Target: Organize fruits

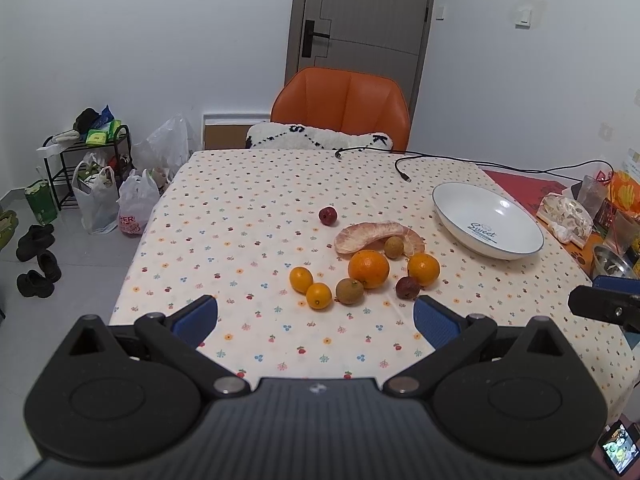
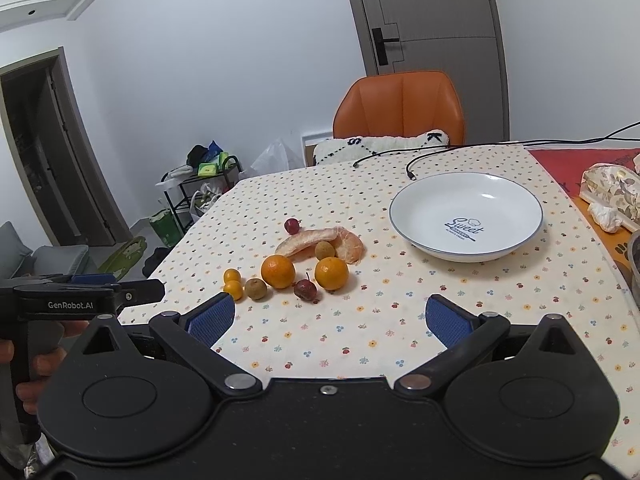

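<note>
both jaws spread, empty; two oranges (image 1: 368, 268), two kumquats (image 1: 301, 279), one bowl (image 1: 488, 221).

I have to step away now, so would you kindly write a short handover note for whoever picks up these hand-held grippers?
Left hand-held gripper: open, empty, hovering at the near table edge.
Right hand-held gripper: open, empty, likewise short of the fruit.
Fruit: all loose on the tablecloth, clustered left of the white bowl: peeled pomelo segment, two oranges, two kumquats, two brownish longans, two dark red fruits.
Done: nothing; the bowl holds no fruit.
Left: move every fruit, presumably into the bowl.
</note>
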Demonstrator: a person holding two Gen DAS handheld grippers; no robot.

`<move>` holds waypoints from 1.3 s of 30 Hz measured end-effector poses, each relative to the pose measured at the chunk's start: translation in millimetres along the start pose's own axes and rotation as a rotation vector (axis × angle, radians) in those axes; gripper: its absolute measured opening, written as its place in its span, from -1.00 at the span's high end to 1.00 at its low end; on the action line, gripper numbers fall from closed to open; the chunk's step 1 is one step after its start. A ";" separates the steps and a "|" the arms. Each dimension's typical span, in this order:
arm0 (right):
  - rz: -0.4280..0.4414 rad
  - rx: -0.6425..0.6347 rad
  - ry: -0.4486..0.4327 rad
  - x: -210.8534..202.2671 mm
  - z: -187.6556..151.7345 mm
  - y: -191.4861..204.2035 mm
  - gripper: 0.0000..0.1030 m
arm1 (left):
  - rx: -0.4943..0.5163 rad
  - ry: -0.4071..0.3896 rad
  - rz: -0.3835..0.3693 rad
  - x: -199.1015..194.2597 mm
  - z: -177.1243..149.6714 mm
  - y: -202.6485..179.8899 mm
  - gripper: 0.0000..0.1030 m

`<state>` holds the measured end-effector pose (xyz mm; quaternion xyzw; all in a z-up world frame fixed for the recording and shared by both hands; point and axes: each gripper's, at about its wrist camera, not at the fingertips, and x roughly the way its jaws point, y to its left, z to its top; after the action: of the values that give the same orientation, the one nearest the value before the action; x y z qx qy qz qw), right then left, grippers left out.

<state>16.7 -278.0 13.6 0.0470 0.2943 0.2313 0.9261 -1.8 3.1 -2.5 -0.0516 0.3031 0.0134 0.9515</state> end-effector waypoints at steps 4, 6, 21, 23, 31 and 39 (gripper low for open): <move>-0.001 0.000 0.001 -0.2 -0.1 0.4 -1.00 | -0.001 -0.001 -0.001 -0.1 0.0 0.1 -1.00; 0.001 0.002 0.001 0.0 -0.2 0.4 -1.00 | -0.005 -0.002 -0.003 0.1 -0.1 1.0 -1.00; 0.036 0.032 -0.027 24.1 2.1 -14.6 -1.00 | -0.013 -0.040 -0.022 19.0 0.5 -0.1 -0.96; 0.043 0.039 -0.031 29.1 1.8 -17.9 -1.00 | -0.015 -0.040 -0.027 24.2 0.6 -0.9 -0.96; 0.067 0.064 -0.025 51.2 0.5 -30.3 -0.98 | -0.038 -0.022 -0.031 49.6 -0.6 0.9 -0.60; 0.088 0.063 0.003 78.0 -0.6 -32.8 -0.80 | -0.066 0.024 -0.029 78.0 -3.3 8.0 -0.22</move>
<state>85.6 -271.6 -35.1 0.0886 0.3007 0.2623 0.9126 59.5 10.3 -50.9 -0.0875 0.3128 0.0088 0.9457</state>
